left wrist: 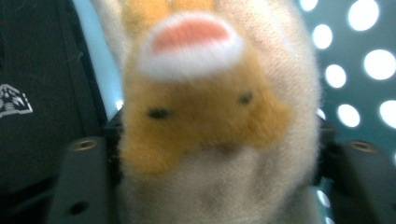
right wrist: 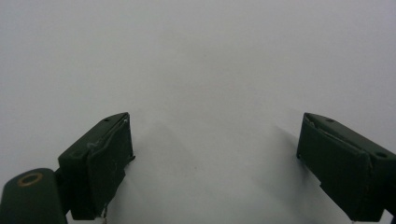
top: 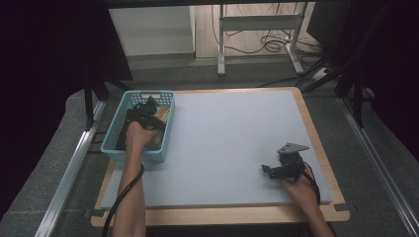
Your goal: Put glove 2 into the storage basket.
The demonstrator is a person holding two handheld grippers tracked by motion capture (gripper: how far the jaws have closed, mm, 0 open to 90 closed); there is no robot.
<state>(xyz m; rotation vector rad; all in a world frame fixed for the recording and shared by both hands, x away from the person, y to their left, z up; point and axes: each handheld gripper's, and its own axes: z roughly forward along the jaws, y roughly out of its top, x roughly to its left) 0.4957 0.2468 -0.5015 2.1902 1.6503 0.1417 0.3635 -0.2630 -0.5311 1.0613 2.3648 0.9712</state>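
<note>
Down in the teal basket [top: 111, 143], left gripper [top: 146, 114] jaws around plush toy [left wrist: 210, 121], grip unclear; right gripper [top: 269, 169] jaws spread.

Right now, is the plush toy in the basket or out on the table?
In the basket. The left gripper reaches into the teal basket, and its own view shows the plush toy between the jaws against the perforated basket wall.

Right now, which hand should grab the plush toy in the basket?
Left. The left hand-held gripper is already down in the blue basket, its jaws either side of the plush toy. The right hand-held gripper rests open on the mat, far across.
</note>
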